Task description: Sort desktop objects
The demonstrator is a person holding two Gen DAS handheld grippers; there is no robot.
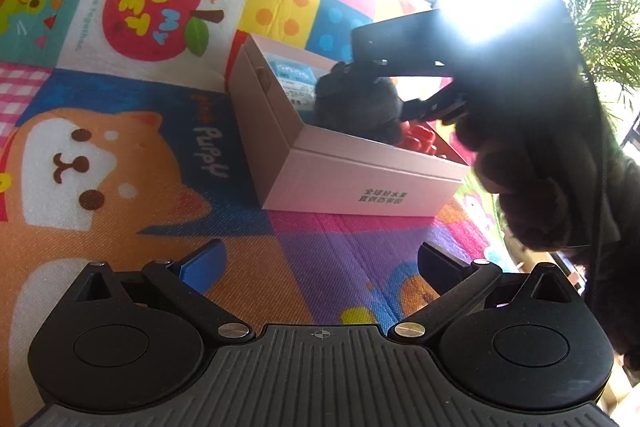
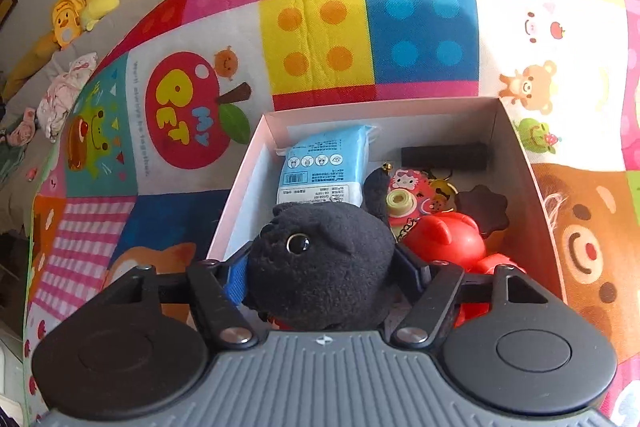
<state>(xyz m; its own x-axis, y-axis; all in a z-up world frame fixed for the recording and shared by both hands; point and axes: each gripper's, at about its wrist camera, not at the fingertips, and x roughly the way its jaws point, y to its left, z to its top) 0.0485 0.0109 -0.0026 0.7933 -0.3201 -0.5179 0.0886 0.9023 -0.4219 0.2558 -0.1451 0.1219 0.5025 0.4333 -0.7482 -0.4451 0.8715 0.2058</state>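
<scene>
We see a pale pink box (image 2: pixel 520 163) standing open on a bright cartoon play mat (image 2: pixel 320 39), and we place everything else by that box. Our right gripper (image 2: pixel 324 267) hangs over the box's near end with a black plush toy (image 2: pixel 320 267) between its fingers; the toy touches the blue pads on both sides, so we read it as grasping the toy, though the squeeze looks light. The toy sits above the box's near left part, its glossy eye turned up toward the camera. Inside the box, a blue tissue pack (image 2: pixel 320 163) lies against the far left wall, a flat black block (image 2: pixel 444 157) lies near the far right corner, a pink charm with a keychain (image 2: pixel 408 187) lies in the middle, and a red plastic toy (image 2: pixel 448 243) lies at the near right, just beside the plush toy. Our left gripper (image 1: pixel 320 263) hovers over the mat in front of the box, its fingers spread wide with nothing between them.
</scene>
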